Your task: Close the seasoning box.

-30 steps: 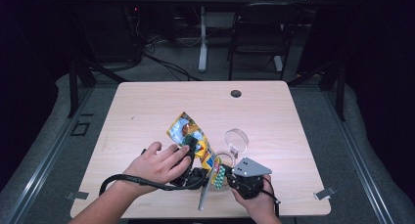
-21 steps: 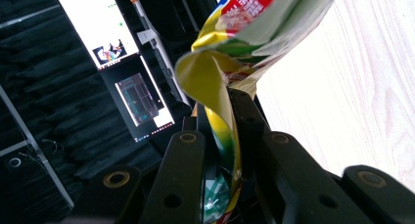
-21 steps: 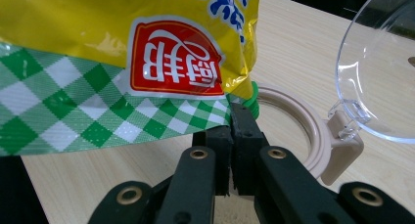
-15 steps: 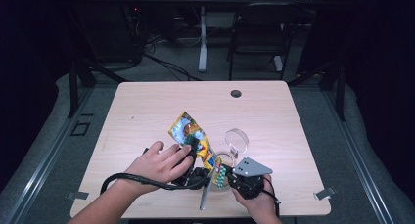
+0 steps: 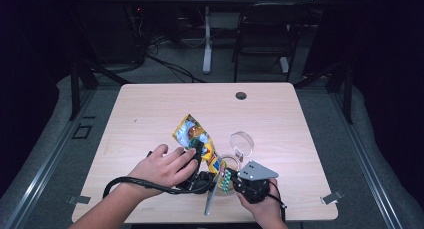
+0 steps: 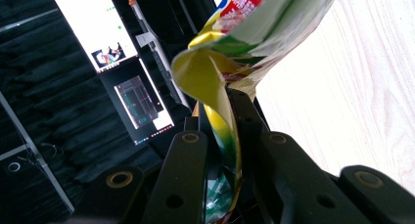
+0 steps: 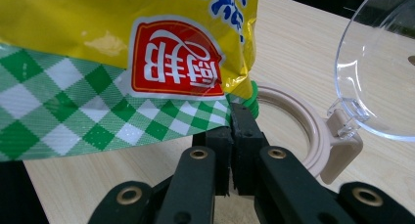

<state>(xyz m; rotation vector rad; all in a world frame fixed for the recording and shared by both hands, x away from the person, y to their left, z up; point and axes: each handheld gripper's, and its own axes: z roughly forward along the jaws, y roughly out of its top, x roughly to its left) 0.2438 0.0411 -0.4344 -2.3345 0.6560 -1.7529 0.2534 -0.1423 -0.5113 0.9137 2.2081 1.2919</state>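
Snack bag (image 5: 196, 139), yellow with green-and-white check edge and red label, held above the near middle of the wooden table (image 5: 150, 114), slanting from upper left to lower right in the high view. Left gripper (image 6: 225, 136) under the left hand (image 5: 167, 166), jaws pinched on a crumpled yellow-green fold of the bag, as seen in the left gripper view. Right gripper (image 7: 231, 131) in the right hand (image 5: 265, 209) at the near table edge, grey plate on top; jaws pressed together on the checked lower edge of the bag, just below the red label. Beige container (image 7: 298, 131) with round rim on the table directly beneath the bag's low end; clear round lid (image 5: 242, 143) hinged to it and tilted up, open. Small dark round hole (image 5: 241, 95) near the far table edge, well apart from the bag. Black cable (image 5: 125, 181) looped around the left wrist.
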